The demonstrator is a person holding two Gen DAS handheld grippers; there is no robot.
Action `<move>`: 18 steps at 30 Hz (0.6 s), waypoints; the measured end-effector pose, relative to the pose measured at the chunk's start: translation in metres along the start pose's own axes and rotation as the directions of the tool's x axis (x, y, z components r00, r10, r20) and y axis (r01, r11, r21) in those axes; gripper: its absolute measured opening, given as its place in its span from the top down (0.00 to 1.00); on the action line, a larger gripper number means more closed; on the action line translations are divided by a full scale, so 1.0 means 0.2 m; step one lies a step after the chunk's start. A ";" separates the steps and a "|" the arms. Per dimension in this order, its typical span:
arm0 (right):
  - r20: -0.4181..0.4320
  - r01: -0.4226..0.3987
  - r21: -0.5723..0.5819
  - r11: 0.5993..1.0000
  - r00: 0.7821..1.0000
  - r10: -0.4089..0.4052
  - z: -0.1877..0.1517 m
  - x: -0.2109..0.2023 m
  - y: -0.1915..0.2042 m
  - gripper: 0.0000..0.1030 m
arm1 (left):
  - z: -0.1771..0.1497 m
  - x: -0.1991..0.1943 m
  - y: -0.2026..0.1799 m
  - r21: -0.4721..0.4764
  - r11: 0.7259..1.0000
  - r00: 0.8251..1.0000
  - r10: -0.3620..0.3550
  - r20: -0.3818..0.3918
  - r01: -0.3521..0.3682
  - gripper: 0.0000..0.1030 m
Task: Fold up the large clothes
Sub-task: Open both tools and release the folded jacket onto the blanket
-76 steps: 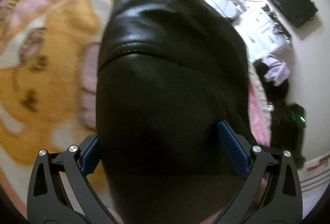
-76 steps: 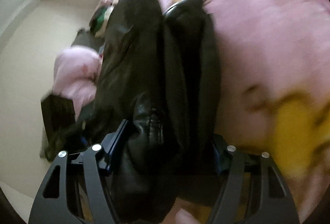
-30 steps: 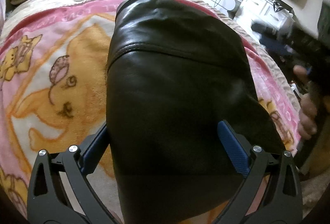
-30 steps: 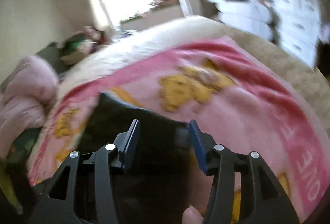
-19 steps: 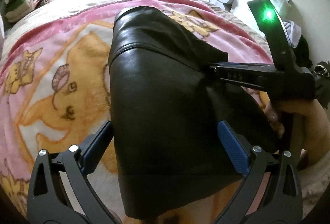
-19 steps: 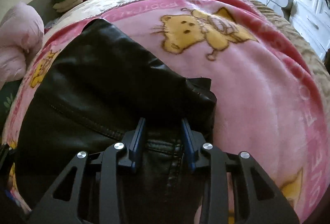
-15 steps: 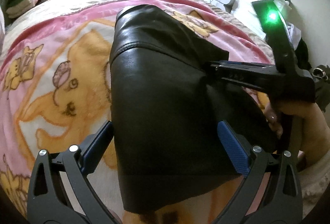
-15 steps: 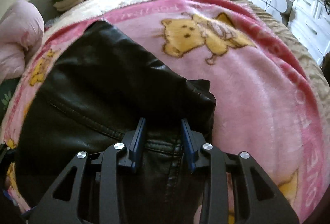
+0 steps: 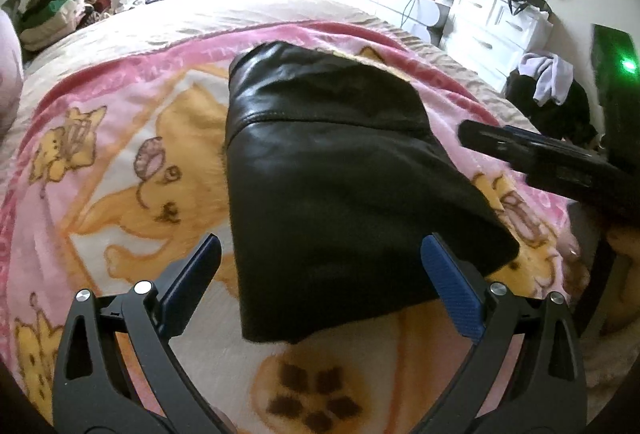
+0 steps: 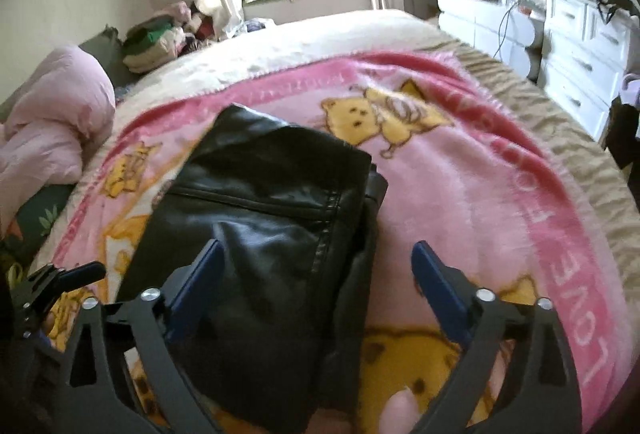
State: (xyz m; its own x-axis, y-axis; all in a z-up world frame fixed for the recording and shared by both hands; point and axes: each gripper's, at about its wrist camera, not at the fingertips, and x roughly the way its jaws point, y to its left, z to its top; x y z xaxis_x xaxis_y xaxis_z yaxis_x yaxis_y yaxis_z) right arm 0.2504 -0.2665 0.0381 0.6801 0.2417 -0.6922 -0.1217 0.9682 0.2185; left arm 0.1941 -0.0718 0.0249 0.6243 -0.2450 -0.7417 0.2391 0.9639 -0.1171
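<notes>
A black leather garment (image 9: 340,186) lies folded in a thick bundle on the pink cartoon blanket (image 9: 120,154). My left gripper (image 9: 320,246) hovers over its near end, open, blue pads (image 9: 200,270) wide apart and off the leather. At the right edge of that view is the right gripper's black frame (image 9: 560,166), lifted off the garment, with a hand below it. In the right wrist view the garment (image 10: 272,202) has a stitched seam across it. My right gripper (image 10: 316,250) is above its right edge with jaws opening; leather shows between them but the pads do not press on it.
The blanket covers a bed with a beige cover (image 10: 360,30). A pink duvet (image 10: 52,122) and a clothes pile (image 10: 156,42) lie at the far left. White dressers (image 10: 580,46) stand to the right, with a dark heap and a white cloth (image 9: 548,78) nearby.
The right gripper, shut on the garment's right fold half a second ago, has let go, spread wide and pulled back. The left gripper has drawn back and up, so the garment's near edge shows.
</notes>
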 end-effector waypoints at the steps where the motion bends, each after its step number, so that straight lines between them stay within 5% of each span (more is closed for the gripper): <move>1: 0.014 -0.006 0.000 1.000 1.000 0.006 -0.01 -0.04 0.01 0.06 | -0.01 -0.02 0.00 0.001 1.000 1.000 0.001 0.009 -0.001 0.09; 18: 0.106 -0.057 -0.007 0.998 0.993 0.057 -0.30 -0.37 0.17 0.04 | -0.19 -0.26 0.04 0.002 1.000 0.994 0.007 0.110 -0.007 0.09</move>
State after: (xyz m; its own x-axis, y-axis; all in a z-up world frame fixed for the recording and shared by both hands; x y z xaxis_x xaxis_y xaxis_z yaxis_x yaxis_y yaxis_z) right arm 0.1525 -0.2472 0.0556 0.7448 0.2886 -0.6017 -0.1650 0.9533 0.2530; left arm 0.1349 -0.0479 0.0385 0.7039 -0.2485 -0.6654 0.2359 0.9654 -0.1110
